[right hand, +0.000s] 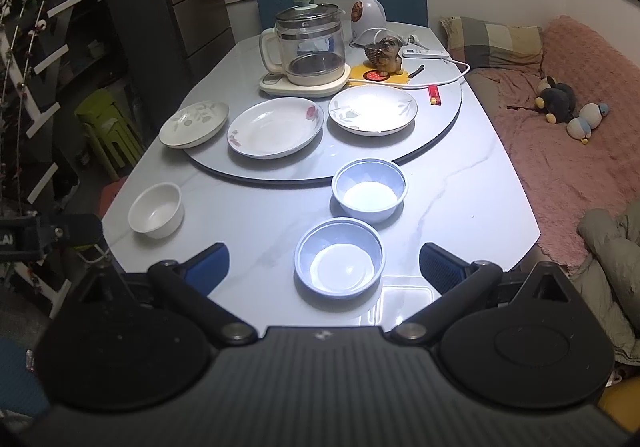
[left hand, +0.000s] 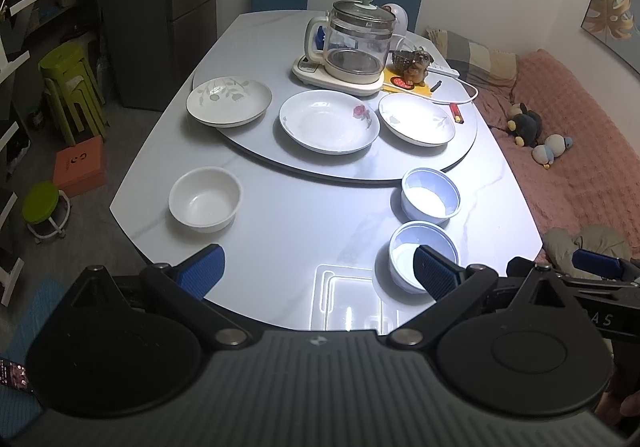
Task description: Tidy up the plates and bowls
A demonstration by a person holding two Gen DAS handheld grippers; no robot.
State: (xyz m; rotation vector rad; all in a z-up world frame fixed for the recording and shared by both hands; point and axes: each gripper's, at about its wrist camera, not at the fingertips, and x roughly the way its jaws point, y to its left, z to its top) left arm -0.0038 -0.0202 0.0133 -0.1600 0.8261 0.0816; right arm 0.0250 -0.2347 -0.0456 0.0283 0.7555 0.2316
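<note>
Six pieces of tableware stood on the table point(right hand: 460, 207), none stacked: three plates and three bowls, each well apart from its neighbours or just beside them without touching.

Plates, left to right, all on or at the grey turntable point(right hand: 440, 115):
1. Leaf-pattern plate point(right hand: 194, 123), overhanging the turntable's left edge.
2. Rose-pattern plate point(right hand: 275, 127), at the centre front of the turntable.
3. Gold-rimmed leaf plate point(right hand: 373, 109), at the right, just in front of the kettle base.

Bowls, left to right, all on the bare tabletop nearer the person:
1. White bowl point(right hand: 156, 210), alone near the left edge.
2. Near blue bowl point(right hand: 340, 257), close to the near edge.
3. Far blue bowl point(right hand: 369, 190), just behind it and slightly to the right, beside the turntable rim.

Left gripper point(left hand: 318, 267): fingers spread wide, holding nothing, hovering above the near edge. The white bowl lay ahead and to the left of its fingers; the near blue bowl sat partly behind its right finger point(left hand: 434, 269).

Right gripper point(right hand: 324, 267): fingers likewise released and empty. The near blue bowl lay directly between the two finger lines, just ahead of the tips, so this gripper was judged the nearer to both blue bowls, and the left gripper the nearer to the white bowl.

All the ware was round, so no long axis governed the approach; a rim grasp from any side would probably serve. Nesting the two blue bowls looked like the shortest first move.

Non-task items behind the plates: one glass kettle point(right hand: 310, 43), one dog figurine point(right hand: 386, 55), one red lighter point(right hand: 434, 95).
</note>
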